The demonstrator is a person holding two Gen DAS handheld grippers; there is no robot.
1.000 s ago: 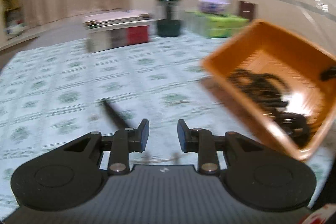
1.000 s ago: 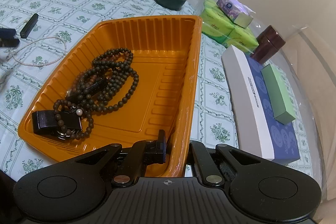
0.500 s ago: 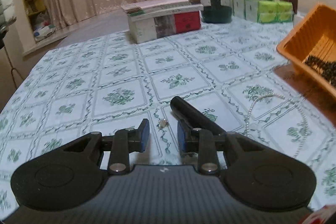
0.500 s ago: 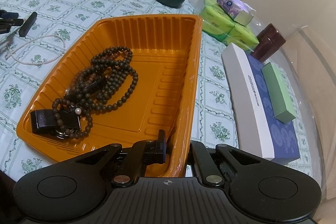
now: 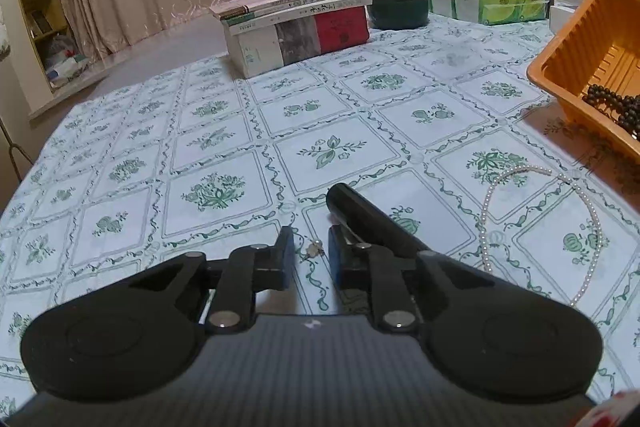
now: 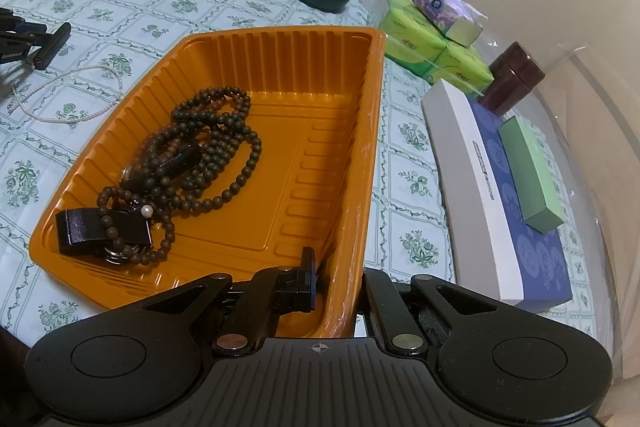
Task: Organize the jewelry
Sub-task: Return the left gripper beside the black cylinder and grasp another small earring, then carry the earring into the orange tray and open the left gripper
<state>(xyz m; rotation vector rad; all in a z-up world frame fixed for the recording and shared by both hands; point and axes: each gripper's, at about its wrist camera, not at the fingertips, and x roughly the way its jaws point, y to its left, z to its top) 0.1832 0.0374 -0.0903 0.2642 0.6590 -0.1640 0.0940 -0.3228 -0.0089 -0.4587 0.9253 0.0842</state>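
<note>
On the near tablecloth your left gripper (image 5: pixel 310 255), jaws just narrowing yet unclenched, brackets a small earring (image 5: pixel 314 248), while your right gripper (image 6: pixel 336 281) clamps the tray (image 6: pixel 362 163) wall to steady it.

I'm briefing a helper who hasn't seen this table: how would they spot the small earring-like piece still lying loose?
Start from the orange tray; on the tablecloth beside it lies a white pearl necklace, then a black tube. The tiny earring sits next to that tube, between the left gripper fingers: far smaller than either.
</note>
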